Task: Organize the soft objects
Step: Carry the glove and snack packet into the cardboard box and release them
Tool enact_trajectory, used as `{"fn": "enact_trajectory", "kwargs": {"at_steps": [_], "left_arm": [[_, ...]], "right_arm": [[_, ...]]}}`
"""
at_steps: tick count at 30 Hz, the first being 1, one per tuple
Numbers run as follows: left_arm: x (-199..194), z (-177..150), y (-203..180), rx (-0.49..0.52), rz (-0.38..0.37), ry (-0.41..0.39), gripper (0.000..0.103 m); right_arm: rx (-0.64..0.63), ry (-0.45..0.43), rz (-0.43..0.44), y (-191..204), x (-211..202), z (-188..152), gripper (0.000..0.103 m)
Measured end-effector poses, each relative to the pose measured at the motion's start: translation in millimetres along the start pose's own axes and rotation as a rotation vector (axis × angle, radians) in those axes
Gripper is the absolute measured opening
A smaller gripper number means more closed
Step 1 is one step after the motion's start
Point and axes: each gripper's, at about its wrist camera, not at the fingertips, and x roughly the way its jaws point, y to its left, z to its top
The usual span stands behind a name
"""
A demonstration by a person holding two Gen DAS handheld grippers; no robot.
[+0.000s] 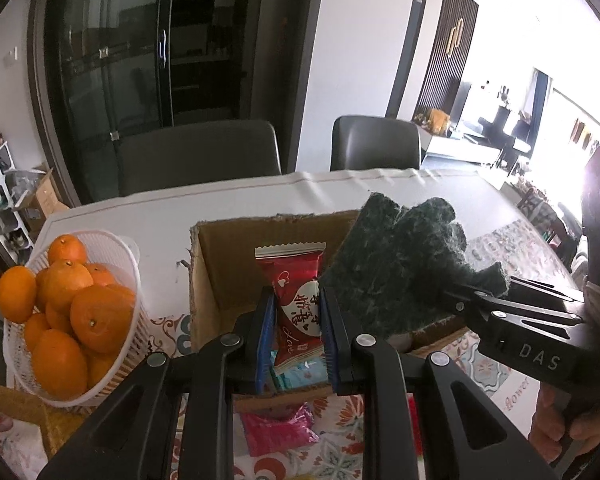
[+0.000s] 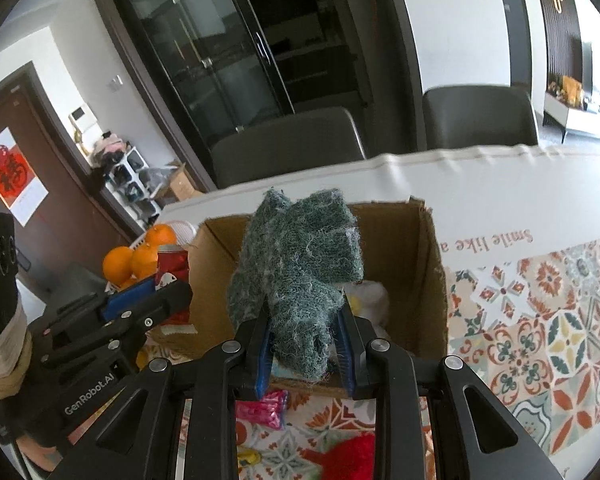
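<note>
Between the jaws of the left gripper (image 1: pixel 296 316) is a red snack packet (image 1: pixel 298 300) with a white heart and red letters. Between the jaws of the right gripper (image 2: pixel 305 340) is a dark green scouring pad (image 2: pixel 296 276) with pale fibres. Behind both jaws is a brown cardboard box (image 2: pixel 432 280). Left of the left jaws, orange mandarins (image 1: pixel 80 304) fill a white basket (image 1: pixel 120 256). Below the jaws lies a tablecloth (image 2: pixel 540 320) with a tile pattern in orange, green and yellow.

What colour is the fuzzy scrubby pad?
Dark green with pale flecks. The scouring pad shows best in the right wrist view.
</note>
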Motion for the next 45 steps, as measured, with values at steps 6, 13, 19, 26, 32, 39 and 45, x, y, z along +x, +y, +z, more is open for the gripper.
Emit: {"fn": "enact_trajectory", "kwargs": {"at_steps": [6,13,19,26,32,39,45], "left_arm": [[25,-2,5,0.007,-0.004,0.051,0.023],[51,-3,9,-0.014,-0.022,0.107,0.023],[62,-1,13,-0.009,-0.015,0.134,0.034],[55,1,14,-0.006,0.022,0.115,0.057],[39,-1,22,-0.032,0.037,0.093,0.062],[12,-5,19,-0.036,0.069,0.051,0.067],[-12,-8,13,-0.037,0.088,0.028,0.072]], "right_arm": [[0.006,0.062,0.002,-8,24,-1,0.028],[-0.002,0.109,-0.010,-10,41,0,0.028],[-0.010,0.159,-0.021,-10,55,2,0.028],[0.001,0.204,-0.001,-11,68,5,0.038],[-0.028,0.161,-0.034,-1,58,7,0.055],[-0.053,0.078,-0.058,8,31,8,0.064],[-0.084,0.006,-0.085,19,-1,6,0.070]]}}
